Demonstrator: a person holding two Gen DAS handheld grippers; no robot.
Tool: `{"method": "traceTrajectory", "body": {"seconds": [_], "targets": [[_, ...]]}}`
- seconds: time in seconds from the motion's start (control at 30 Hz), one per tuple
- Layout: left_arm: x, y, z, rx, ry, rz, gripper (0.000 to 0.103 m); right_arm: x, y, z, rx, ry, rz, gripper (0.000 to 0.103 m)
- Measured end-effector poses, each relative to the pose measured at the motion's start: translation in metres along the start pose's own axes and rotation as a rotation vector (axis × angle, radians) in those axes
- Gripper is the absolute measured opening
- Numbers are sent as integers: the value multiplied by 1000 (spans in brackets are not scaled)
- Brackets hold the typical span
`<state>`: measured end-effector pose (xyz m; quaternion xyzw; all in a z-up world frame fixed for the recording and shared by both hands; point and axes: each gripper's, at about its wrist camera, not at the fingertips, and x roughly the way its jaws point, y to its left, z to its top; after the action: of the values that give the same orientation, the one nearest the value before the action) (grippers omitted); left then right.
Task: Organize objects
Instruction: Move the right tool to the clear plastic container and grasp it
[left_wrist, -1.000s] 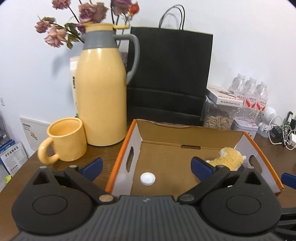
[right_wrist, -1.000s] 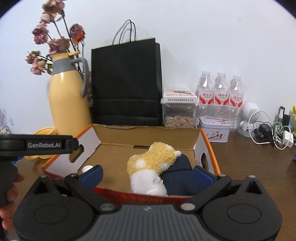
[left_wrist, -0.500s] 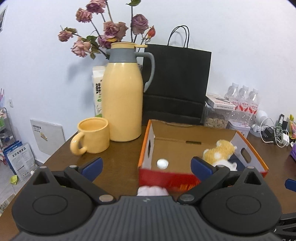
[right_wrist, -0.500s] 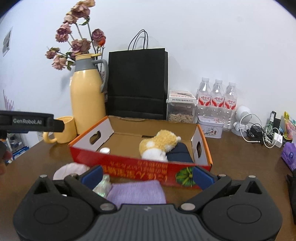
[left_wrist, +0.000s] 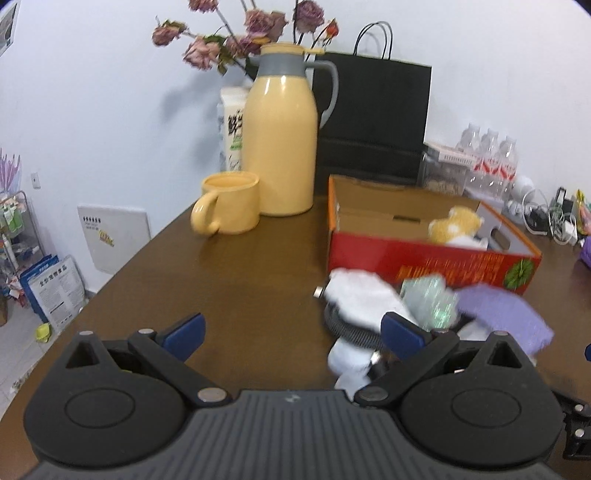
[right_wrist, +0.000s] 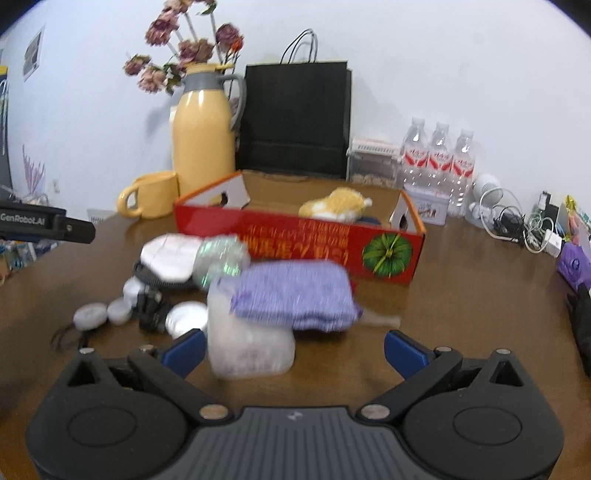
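- The left gripper (left_wrist: 291, 334) hangs over the brown table (left_wrist: 236, 280) with its fingers wide apart and nothing between them.
- The right gripper (right_wrist: 293, 349) is also spread wide and grips nothing; a frosted plastic tub (right_wrist: 249, 345) stands on the table between its blue fingertips (right_wrist: 184, 349), nearer the left one. What the tub holds cannot be made out.
- The red cardboard box (right_wrist: 332, 245) sits open on the table, in front of the black paper bag (right_wrist: 295, 118). Inside it lies a yellow and white plush toy (right_wrist: 338, 206) toward the right end, resting on something dark.
- Just in front of the box is a loose pile: a purple cloth (right_wrist: 291, 295) resting partly on the tub, a white cloth (right_wrist: 170, 256), and a shiny crumpled wrapper (right_wrist: 219, 260) between them.
- Small round white lids (right_wrist: 120, 310) lie on the table left of the tub.
- A yellow mug (left_wrist: 231, 203) stands beside the yellow jug (left_wrist: 280, 147), left of the box; its contents cannot be seen.
- Three water bottles (right_wrist: 439, 155) stand by the wall.
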<state>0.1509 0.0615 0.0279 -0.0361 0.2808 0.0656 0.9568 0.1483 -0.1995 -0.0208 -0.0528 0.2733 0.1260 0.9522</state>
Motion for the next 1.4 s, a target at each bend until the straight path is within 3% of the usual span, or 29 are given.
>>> {"method": "traceTrajectory", "body": {"seconds": [0.37,0.57,0.67,0.73,0.77,1.13,1.4], "targets": [[-11,28,-26,-15,35,0,103,48,13,-3,19,101,58,103],[-12,36,-30,-26,38,-5,103,66,19,8,33,78,84,99],[-11,38,-31,-31,45,-7,103,69,19,7,55,67,95,88],[-10,39,-32,-32,50,-6,103,69,16,7,72,61,119,67],[-9,39,-32,-33,51,-5,103,69,17,7,65,61,111,66],[-9,30,-34,-22,57,-16,103,43,23,-1,19,-42,94,63],[-7,10,-35,9,63,-42,103,5,16,-12,40,-192,87,63]]}}
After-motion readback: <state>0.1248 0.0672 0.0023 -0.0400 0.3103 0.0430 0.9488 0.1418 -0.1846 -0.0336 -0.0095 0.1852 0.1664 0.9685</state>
